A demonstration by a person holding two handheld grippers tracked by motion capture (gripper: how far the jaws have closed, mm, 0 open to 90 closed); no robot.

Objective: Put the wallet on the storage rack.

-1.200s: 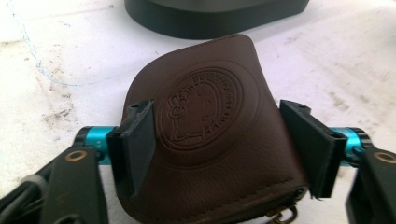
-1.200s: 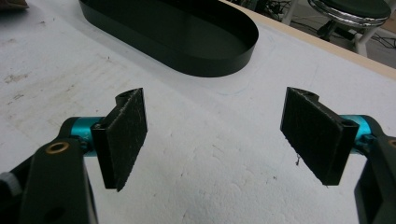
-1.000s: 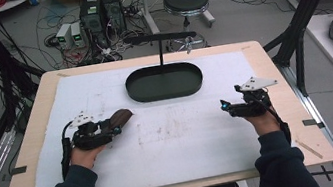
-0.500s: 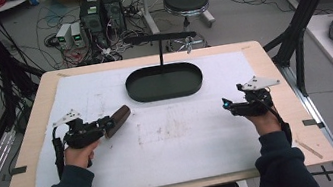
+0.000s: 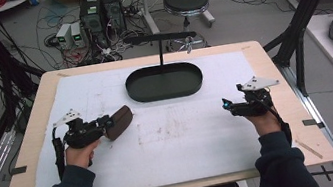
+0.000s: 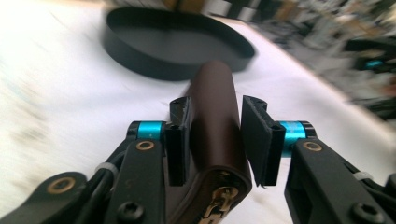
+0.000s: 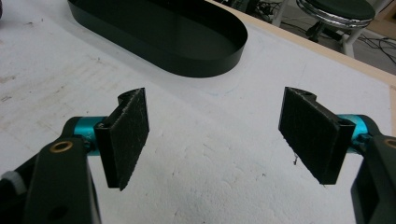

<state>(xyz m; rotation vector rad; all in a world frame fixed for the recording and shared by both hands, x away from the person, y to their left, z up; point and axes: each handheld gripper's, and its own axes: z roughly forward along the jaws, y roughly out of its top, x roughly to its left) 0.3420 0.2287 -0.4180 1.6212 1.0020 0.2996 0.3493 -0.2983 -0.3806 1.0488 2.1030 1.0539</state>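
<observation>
Between our left gripper's (image 6: 215, 135) pads sits the brown zipped pouch (image 6: 213, 121), clamped across its width for carrying, just short of the black oval tray (image 5: 164, 81); our right gripper (image 7: 219, 135) waits wide open, holding nothing.

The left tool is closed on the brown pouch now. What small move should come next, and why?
Probably lift the pouch slightly and carry it toward the black tray. The left tool is shut on it with a pad on each side, and the tray lies open just ahead. The right tool is open with nothing between its pads.
</observation>
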